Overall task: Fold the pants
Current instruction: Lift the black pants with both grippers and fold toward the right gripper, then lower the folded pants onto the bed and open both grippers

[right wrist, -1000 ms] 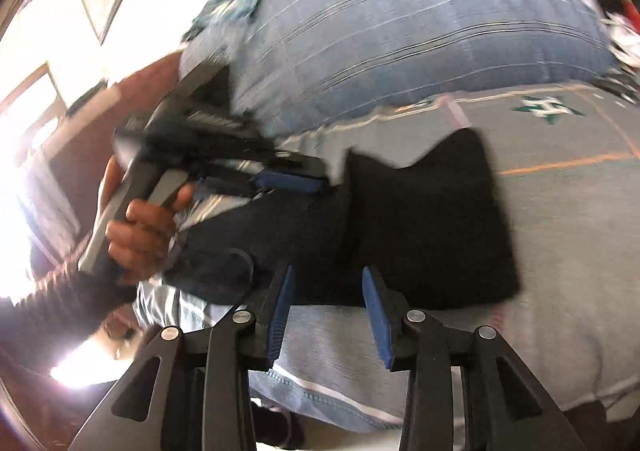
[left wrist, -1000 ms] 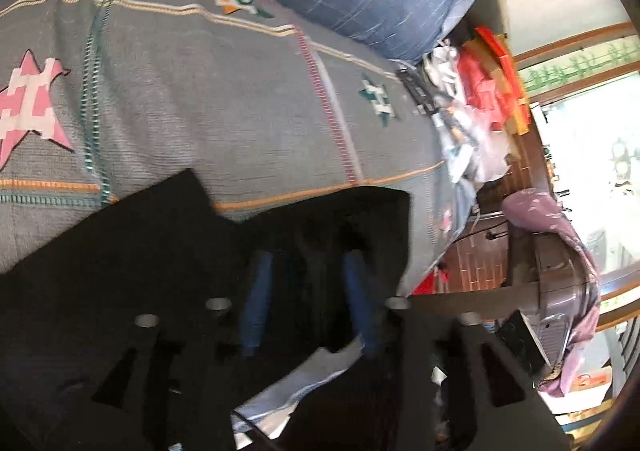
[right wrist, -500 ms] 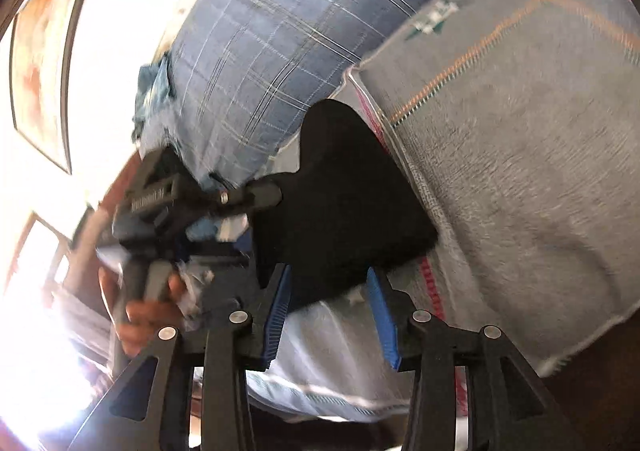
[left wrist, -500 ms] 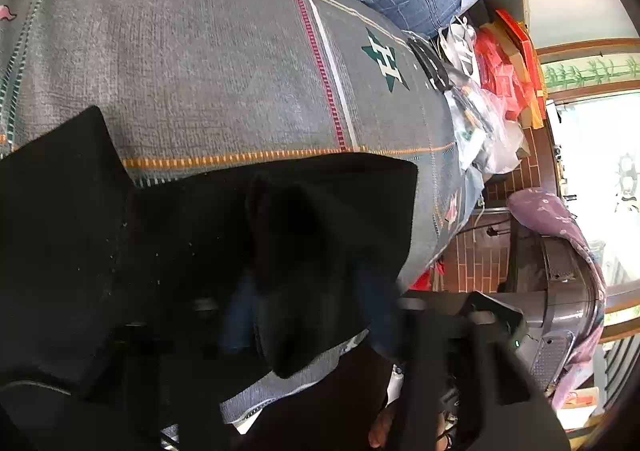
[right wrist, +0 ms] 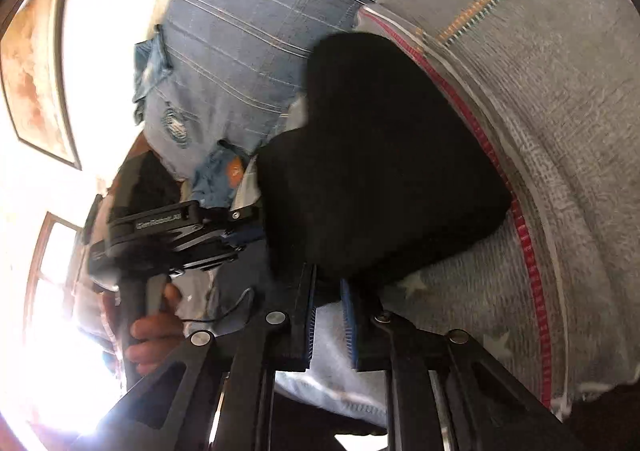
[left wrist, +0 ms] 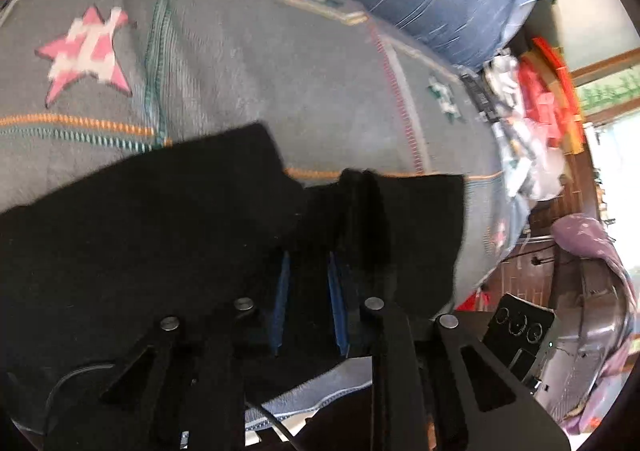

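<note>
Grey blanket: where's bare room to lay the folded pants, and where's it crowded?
Free: the grey blanket between the pink star, the red stitched stripe and the black pants. Crowded: the near edge, where both grippers close on the pants, and the bags and clutter off the blanket's right end.

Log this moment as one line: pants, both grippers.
pants: black, on grey blanket | left gripper: closing, pants fabric between jaws | right gripper: closing at pants' near edge | fold: unfinished
</note>
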Demonstrator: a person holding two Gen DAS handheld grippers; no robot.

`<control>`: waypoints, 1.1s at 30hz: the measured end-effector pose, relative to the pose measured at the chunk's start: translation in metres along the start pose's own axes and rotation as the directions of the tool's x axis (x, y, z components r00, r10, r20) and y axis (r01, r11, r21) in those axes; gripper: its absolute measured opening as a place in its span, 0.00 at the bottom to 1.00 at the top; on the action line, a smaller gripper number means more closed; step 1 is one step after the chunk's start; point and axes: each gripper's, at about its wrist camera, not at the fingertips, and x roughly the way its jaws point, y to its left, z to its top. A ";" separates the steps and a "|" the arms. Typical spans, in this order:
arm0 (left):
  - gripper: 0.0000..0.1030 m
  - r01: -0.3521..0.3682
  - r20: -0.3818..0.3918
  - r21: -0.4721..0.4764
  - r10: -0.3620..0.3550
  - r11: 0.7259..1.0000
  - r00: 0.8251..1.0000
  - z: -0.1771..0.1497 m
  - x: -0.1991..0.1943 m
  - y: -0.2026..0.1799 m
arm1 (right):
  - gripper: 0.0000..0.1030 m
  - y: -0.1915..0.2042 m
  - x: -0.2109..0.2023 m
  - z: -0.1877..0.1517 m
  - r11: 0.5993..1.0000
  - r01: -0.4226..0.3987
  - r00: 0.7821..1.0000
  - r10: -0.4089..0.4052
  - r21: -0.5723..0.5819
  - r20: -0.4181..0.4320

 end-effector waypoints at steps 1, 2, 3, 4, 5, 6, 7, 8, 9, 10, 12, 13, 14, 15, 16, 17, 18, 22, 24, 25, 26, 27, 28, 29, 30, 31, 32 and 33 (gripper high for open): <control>0.17 0.023 0.030 0.006 -0.023 1.000 0.999 0.001 -0.010 -0.002 | 0.16 0.006 -0.006 -0.001 0.999 0.006 1.000 -0.006 -0.037 0.003; 0.17 0.043 0.045 0.011 -0.043 0.999 0.998 0.002 -0.017 -0.004 | 0.16 0.013 -0.016 -0.002 0.997 0.013 1.000 -0.012 -0.079 0.014; 0.19 0.080 0.057 0.020 -0.081 0.997 0.995 0.005 -0.023 -0.010 | 0.16 0.020 -0.027 -0.002 0.993 0.015 0.999 -0.011 -0.117 0.033; 0.25 0.108 0.064 0.027 -0.109 0.994 0.992 0.006 -0.027 -0.014 | 0.18 0.026 -0.041 0.000 0.988 0.023 0.997 -0.012 -0.155 0.072; 0.33 0.120 0.070 0.030 -0.122 0.992 0.990 0.008 -0.028 -0.019 | 0.21 0.030 -0.050 0.003 0.983 0.046 0.993 -0.026 -0.177 0.112; 0.52 0.121 0.074 0.033 -0.123 0.992 0.990 0.010 -0.027 -0.024 | 0.36 0.032 -0.057 0.010 0.979 0.074 0.987 -0.045 -0.189 0.153; 0.63 0.109 0.076 0.032 -0.112 0.993 0.991 0.012 -0.022 -0.029 | 0.52 0.031 -0.062 0.020 0.975 0.113 0.978 -0.075 -0.191 0.195; 0.63 0.107 0.070 0.031 -0.108 0.994 0.992 0.014 -0.016 -0.034 | 0.56 0.029 -0.063 0.029 0.972 0.146 0.969 -0.103 -0.185 0.225; 0.63 0.105 0.053 0.030 -0.106 0.994 0.993 0.016 -0.008 -0.038 | 0.56 0.027 -0.061 0.039 0.970 0.166 0.964 -0.123 -0.178 0.234; 0.63 0.103 0.031 0.024 -0.104 0.994 0.994 0.016 -0.001 -0.039 | 0.56 0.023 -0.056 0.051 0.969 0.183 0.963 -0.143 -0.166 0.228; 0.62 0.094 0.003 0.000 -0.094 0.996 0.996 0.016 0.012 -0.037 | 0.56 0.015 -0.045 0.067 0.970 0.188 0.964 -0.151 -0.154 0.220; 0.62 0.075 -0.004 -0.003 -0.075 0.997 0.997 0.014 0.017 -0.038 | 0.56 0.010 -0.040 0.072 0.970 0.193 0.963 -0.159 -0.149 0.216; 0.61 0.038 -0.012 0.002 -0.038 0.999 0.999 0.011 0.020 -0.039 | 0.55 0.005 -0.026 0.081 0.972 0.182 0.971 -0.154 -0.147 0.184; 0.57 -0.002 -0.010 0.007 0.002 1.000 1.000 0.008 0.022 -0.038 | 0.40 0.001 -0.018 0.086 0.974 0.170 0.977 -0.148 -0.149 0.151; 0.46 -0.075 -0.008 0.019 0.075 0.997 0.997 0.004 0.025 -0.036 | 0.21 0.002 -0.012 0.090 0.973 0.164 0.980 -0.143 -0.159 0.136; 0.42 -0.130 -0.001 0.044 0.131 0.991 0.991 0.001 0.030 -0.034 | 0.21 0.008 -0.008 0.091 0.961 0.195 0.973 -0.165 -0.197 0.158; 0.40 -0.144 0.016 0.064 0.144 0.987 0.989 -0.001 0.031 -0.034 | 0.20 0.013 -0.003 0.093 0.937 0.254 0.960 -0.212 -0.242 0.185; 0.39 -0.150 0.029 0.080 0.148 0.985 0.989 -0.005 0.022 -0.037 | 0.27 -0.002 0.012 0.097 0.893 0.374 0.923 -0.332 -0.250 0.193; 0.39 -0.136 0.050 0.082 0.132 0.987 0.990 -0.009 0.009 -0.038 | 0.30 -0.002 -0.002 0.094 0.920 0.327 0.936 -0.285 -0.214 0.205; 0.39 -0.124 0.062 0.082 0.119 0.989 0.991 -0.010 0.002 -0.038 | 0.31 0.000 -0.008 0.092 0.924 0.316 0.938 -0.270 -0.214 0.219; 0.39 -0.099 0.078 0.083 0.093 0.992 0.993 -0.013 -0.008 -0.037 | 0.31 0.002 -0.015 0.088 0.927 0.307 0.938 -0.257 -0.216 0.231; 0.39 -0.084 0.093 0.082 0.076 0.993 0.993 -0.012 -0.015 -0.037 | 0.31 0.003 -0.024 0.082 0.932 0.290 0.942 -0.238 -0.216 0.236; 0.40 -0.063 0.116 0.077 0.054 0.995 0.992 -0.011 -0.022 -0.038 | 0.31 0.002 -0.030 0.077 0.938 0.276 0.946 -0.225 -0.212 0.234; 0.41 -0.038 0.130 0.076 0.028 0.996 0.991 -0.010 -0.026 -0.039 | 0.31 0.000 -0.035 0.071 0.941 0.268 0.948 -0.220 -0.206 0.229; 0.43 -0.018 0.135 0.080 0.007 0.997 0.991 -0.008 -0.027 -0.041 | 0.31 -0.001 -0.037 0.065 0.944 0.258 0.952 -0.212 -0.206 0.221; 0.46 -0.015 0.139 0.086 0.003 0.996 0.990 -0.007 -0.026 -0.044 | 0.31 0.001 -0.037 0.057 0.944 0.253 0.953 -0.205 -0.213 0.221; 0.46 -0.031 0.137 0.092 0.018 0.995 0.990 -0.006 -0.019 -0.047 | 0.31 0.003 -0.038 0.049 0.939 0.254 0.953 -0.201 -0.233 0.229; 0.46 -0.059 0.128 0.097 0.047 0.993 0.991 -0.002 -0.010 -0.048 | 0.30 0.008 -0.036 0.048 0.932 0.261 0.951 -0.203 -0.252 0.233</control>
